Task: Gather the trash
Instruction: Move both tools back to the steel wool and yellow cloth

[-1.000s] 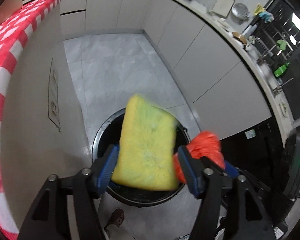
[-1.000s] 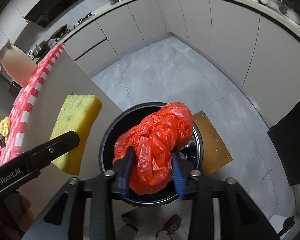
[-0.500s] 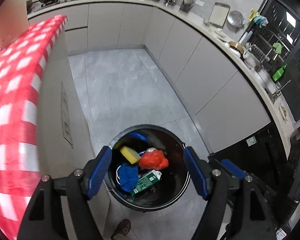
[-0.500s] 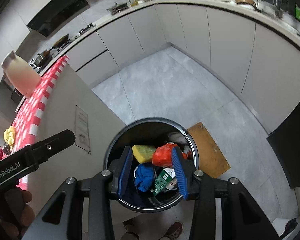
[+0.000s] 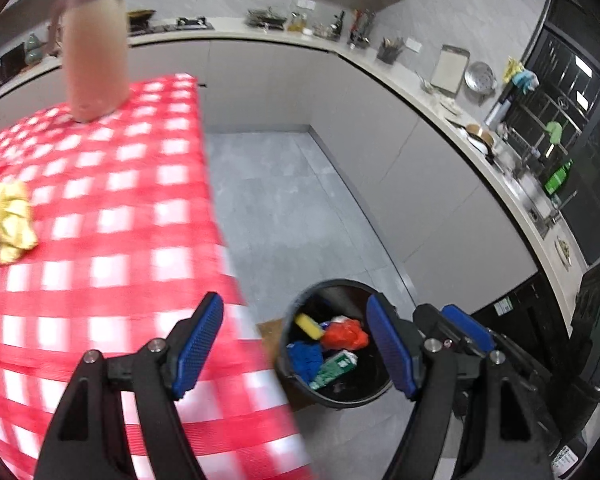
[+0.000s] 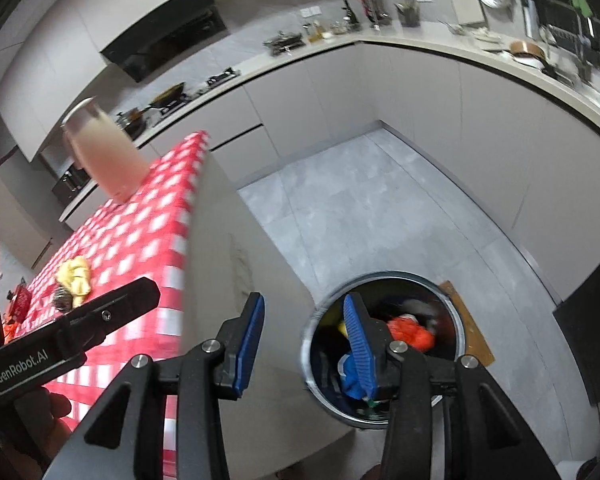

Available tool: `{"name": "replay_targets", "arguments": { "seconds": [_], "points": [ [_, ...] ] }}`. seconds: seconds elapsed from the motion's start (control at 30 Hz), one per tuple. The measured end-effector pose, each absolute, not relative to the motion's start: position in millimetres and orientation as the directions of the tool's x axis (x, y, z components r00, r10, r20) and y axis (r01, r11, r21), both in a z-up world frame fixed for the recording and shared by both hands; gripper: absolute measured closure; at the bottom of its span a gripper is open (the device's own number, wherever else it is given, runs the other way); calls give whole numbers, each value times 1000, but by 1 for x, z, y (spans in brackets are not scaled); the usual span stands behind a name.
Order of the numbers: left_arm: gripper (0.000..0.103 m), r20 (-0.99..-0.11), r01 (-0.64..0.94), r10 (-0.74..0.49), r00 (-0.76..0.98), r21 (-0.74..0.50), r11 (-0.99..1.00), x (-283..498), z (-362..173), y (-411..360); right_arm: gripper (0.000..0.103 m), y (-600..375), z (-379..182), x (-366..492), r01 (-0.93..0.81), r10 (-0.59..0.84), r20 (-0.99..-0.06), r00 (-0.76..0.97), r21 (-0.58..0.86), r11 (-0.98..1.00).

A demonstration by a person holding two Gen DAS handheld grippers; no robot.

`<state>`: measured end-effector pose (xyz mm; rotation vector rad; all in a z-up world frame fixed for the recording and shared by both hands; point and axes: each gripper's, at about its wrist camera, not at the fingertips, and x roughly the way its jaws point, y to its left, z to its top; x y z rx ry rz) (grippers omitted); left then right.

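**Both grippers empty above table edge; trash lies in bin**

Kitchen with pale cabinets running round a grey tiled floor; worktop along the walls crowded with utensils, blurred.

Table under a red-and-white checked cloth, left of both views. Tall pale jug stands upright at its far end. Crumpled yellow item lies on the cloth near the left edge, touching a dark object at the frame border that is too cut off to identify.

Round black bin on the floor just beside the table's side panel, a brown mat against it. Inside: red plastic bag, yellow sponge next to it, blue cloth, green-and-white carton.

Left gripper: jaws spread wide, nothing between the blue pads, one finger over the cloth, the other over the bin.

Right gripper: jaws partly apart and opening, nothing between them. Bin visible beyond its right finger.
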<state>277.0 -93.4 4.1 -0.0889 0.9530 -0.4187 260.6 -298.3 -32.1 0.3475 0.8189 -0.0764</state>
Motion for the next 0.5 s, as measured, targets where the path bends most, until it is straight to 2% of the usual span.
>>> {"name": "replay_targets", "arguments": {
  "seconds": [0.1, 0.5],
  "points": [
    [25, -763, 279, -366, 533, -249, 927, 278, 11, -68, 50, -270, -22, 267, 163, 83, -712, 698, 271, 949],
    [25, -756, 100, -246, 607, -234, 967, 289, 14, 47, 49, -151, -10, 306, -12, 205, -700, 684, 271, 963]
  ]
}}
